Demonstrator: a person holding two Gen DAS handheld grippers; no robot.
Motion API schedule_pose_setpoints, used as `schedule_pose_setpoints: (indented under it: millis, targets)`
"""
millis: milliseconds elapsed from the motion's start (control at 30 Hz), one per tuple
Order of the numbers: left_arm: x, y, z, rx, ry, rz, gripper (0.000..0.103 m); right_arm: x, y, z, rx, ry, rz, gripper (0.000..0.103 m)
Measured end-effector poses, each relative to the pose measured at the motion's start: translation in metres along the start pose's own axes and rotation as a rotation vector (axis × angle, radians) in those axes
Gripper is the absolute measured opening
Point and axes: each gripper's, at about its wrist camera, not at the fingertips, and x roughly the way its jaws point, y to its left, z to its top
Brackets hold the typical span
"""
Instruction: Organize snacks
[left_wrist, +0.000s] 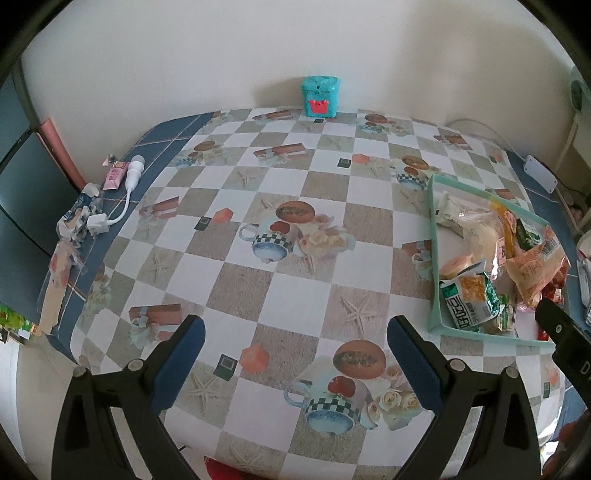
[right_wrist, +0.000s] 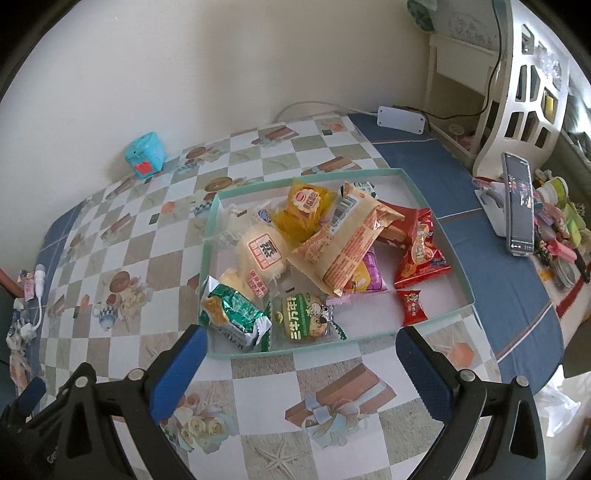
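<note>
A shallow mint-green tray (right_wrist: 436, 218) sits on the checkered tablecloth and holds several wrapped snacks: a green packet (right_wrist: 236, 317), a green cookie packet (right_wrist: 303, 321), a white steamed-cake packet (right_wrist: 262, 254), an orange packet (right_wrist: 343, 247), a yellow packet (right_wrist: 306, 206) and red packets (right_wrist: 421, 254). My right gripper (right_wrist: 301, 347) is open and empty, just in front of the tray's near rim. The tray (left_wrist: 434, 258) shows at the right of the left wrist view. My left gripper (left_wrist: 295, 332) is open and empty over the bare cloth, left of the tray.
A teal box (left_wrist: 320, 96) stands against the back wall. A white charger and cable (left_wrist: 125, 192) and wrappers (left_wrist: 75, 221) lie at the table's left edge. A phone on a stand (right_wrist: 519, 206), a white power strip (right_wrist: 400, 120) and clutter sit at the right.
</note>
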Motion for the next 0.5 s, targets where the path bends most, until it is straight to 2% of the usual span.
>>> schedule_pose_setpoints:
  millis: [500]
  targets:
    - [0.009, 0.004, 0.005, -0.005, 0.025, -0.006, 0.099, 0.005, 0.011, -0.001, -0.046, 0.016, 0.0, 0.103]
